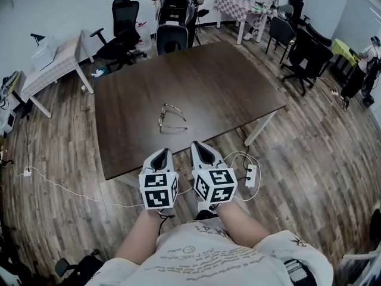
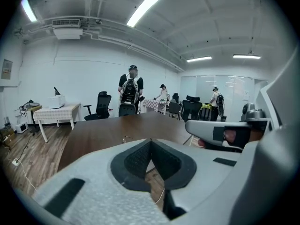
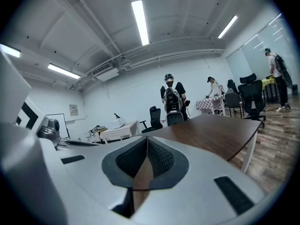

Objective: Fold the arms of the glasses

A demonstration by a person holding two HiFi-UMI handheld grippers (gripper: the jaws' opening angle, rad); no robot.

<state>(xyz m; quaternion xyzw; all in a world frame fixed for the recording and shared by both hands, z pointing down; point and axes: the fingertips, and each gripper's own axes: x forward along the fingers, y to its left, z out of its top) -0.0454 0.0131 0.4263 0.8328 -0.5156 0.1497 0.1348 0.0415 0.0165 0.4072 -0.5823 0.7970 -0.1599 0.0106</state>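
One pair of glasses (image 1: 171, 118), arms unfolded, lies on one brown table (image 1: 226, 82), toward its near edge, with bare wood on every side. Two grippers, left gripper (image 1: 162, 154) and right gripper (image 1: 201, 146), sit side by side at that near edge, short of the glasses. Both have jaws pressed together with nothing between.

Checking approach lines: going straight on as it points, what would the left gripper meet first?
Probably the table top just past its near edge, since the left gripper tilts slightly down; the glasses lie farther on, roughly in line. Depth is unclear.
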